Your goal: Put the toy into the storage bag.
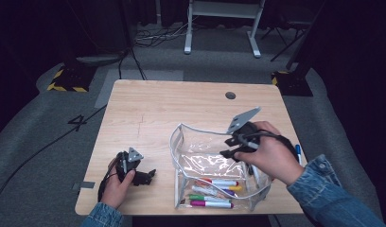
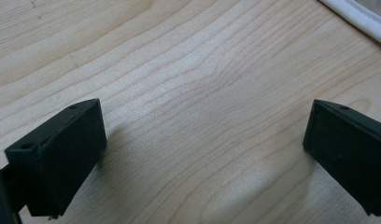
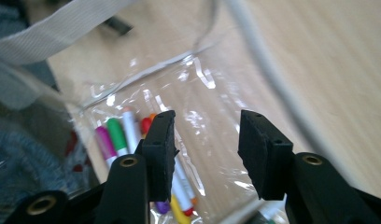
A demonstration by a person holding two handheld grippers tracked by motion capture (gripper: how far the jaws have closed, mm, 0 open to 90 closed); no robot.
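A clear bag (image 1: 214, 163) stands open on the table (image 1: 148, 113). The pens (image 1: 212, 189) lie in a pile at the bottom of the bag. The right claw (image 1: 229, 147) hangs over the top of the bag, partly open, with nothing in it. The left claw (image 1: 151, 175) sits low on the table just left of the bag, wide open and empty. A blue pen (image 1: 299, 153) lies right of the bag.

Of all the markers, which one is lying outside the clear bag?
The blue marker on the table's right edge; the others lie inside the clear bag.
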